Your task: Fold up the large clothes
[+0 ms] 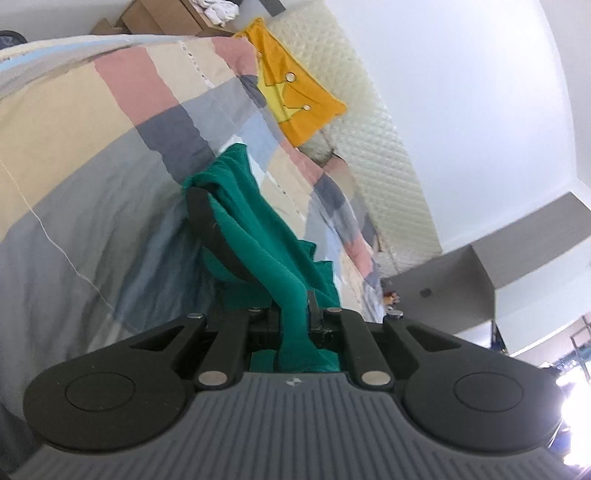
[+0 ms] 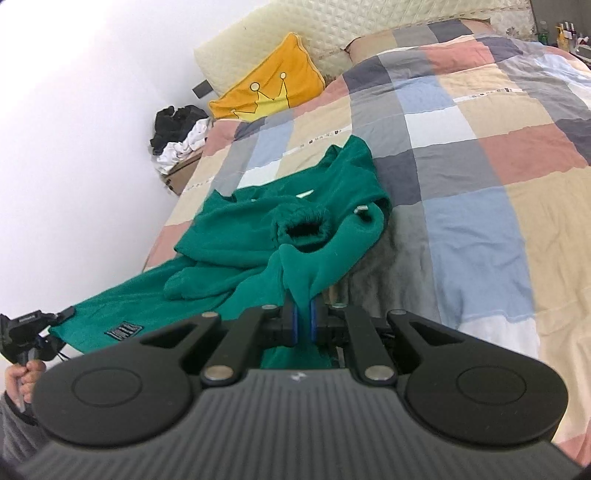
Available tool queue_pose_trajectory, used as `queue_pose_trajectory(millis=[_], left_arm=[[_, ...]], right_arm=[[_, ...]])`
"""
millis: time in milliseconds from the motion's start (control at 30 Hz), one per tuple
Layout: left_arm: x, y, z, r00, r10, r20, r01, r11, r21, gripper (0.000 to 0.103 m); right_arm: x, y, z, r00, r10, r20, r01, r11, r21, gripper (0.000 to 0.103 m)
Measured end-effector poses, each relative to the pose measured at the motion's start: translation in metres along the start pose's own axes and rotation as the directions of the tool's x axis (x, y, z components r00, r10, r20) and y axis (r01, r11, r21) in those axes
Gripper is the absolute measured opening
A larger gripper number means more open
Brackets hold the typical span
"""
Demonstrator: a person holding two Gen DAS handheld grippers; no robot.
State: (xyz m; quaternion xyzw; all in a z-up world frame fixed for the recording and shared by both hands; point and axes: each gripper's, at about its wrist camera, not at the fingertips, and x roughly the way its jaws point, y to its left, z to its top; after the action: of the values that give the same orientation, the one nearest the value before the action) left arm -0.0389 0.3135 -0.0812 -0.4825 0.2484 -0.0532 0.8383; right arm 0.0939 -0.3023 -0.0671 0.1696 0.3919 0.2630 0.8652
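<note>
Fleece, thick and green: we see the sweater (image 2: 280,229) heaped on a checked quilt (image 2: 480,155), one cuff gaping. Our right gripper (image 2: 303,317) tilts downward, blue pads pinching a fold. Our left gripper (image 1: 295,314) is rolled sideways, clamping another bunched edge. Behind lie a yellow crown cushion (image 2: 273,88) and a padded cream headboard (image 2: 332,26).

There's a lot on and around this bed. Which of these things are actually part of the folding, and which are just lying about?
Part of the job:
- green garment, pinched by both grippers
- left gripper, jaws shut on it
- right gripper, jaws shut on it
- checked quilt, the surface under it

Just lying about:
- yellow crown cushion
- black and white clothes pile
- cardboard boxes
</note>
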Motion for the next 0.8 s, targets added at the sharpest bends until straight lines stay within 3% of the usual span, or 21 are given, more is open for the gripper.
queue_pose_trajectory(millis=[133,300,567,800], left_arm=[[0.008,0.0,0.001,1.0,0.007,0.003,-0.007,1.0,-0.011,0.01],[0.043,0.001,0.033,0.999,0.021,0.046,-0.019,0.999,-0.048,0.01],[0.136,-0.002,0.097,0.987,0.1,0.127,-0.085,0.989,-0.118,0.01],[0.228,0.023,0.145,0.97,0.212,0.12,-0.193,0.97,-0.151,0.011]], right_arm=[[0.008,-0.005,0.004,1.0,-0.006,-0.006,0.006,0.999,0.033,0.009],[0.038,-0.01,0.024,1.0,-0.02,0.007,0.02,0.996,0.091,0.009],[0.109,-0.02,0.07,0.998,-0.045,0.054,0.034,0.984,0.177,0.009],[0.191,-0.057,0.099,0.995,-0.093,0.041,0.078,0.956,0.285,0.009]])
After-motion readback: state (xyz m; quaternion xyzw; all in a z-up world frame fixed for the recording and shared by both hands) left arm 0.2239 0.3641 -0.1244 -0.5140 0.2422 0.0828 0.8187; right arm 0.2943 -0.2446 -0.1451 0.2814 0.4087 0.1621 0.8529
